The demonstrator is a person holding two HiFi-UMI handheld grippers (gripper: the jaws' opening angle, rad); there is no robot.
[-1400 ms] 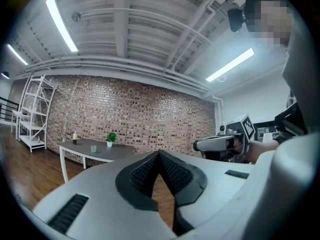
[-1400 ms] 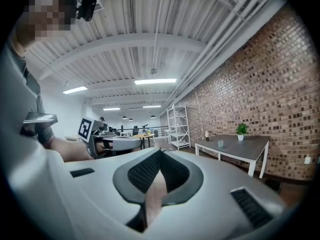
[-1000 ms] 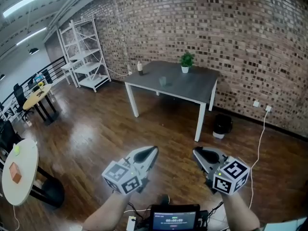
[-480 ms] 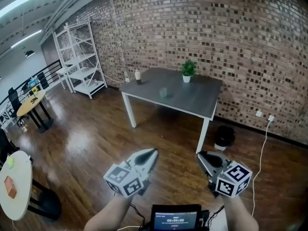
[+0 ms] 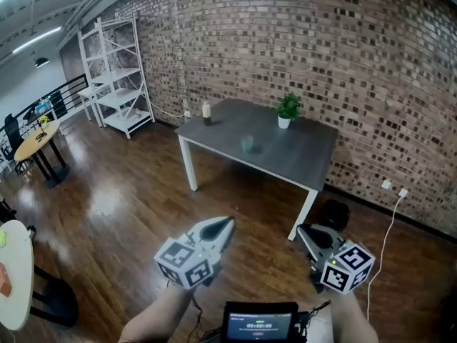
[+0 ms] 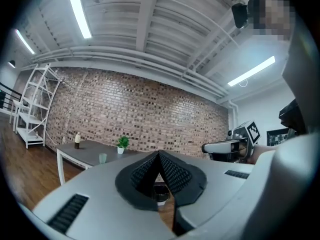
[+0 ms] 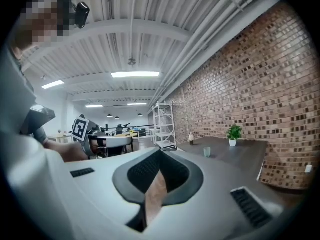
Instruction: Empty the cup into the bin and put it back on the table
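A brick wall [image 5: 321, 63] backs the grey table [image 5: 293, 159], which stands on a wood floor [image 5: 136, 206]. A black bin [image 5: 333, 213] sits on the floor beside the table's right leg. The left tongs [image 5: 227, 224] and right tongs [image 5: 302, 229] are pressed together and empty, well apart from the table. The table carries a potted plant [image 5: 288, 110] and, near its middle, the cup [image 5: 248, 144].

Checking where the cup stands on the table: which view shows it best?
The head view: it looks down on the cup, midway across the table, apart from the plant. Both gripper views show the cup small and side-on.
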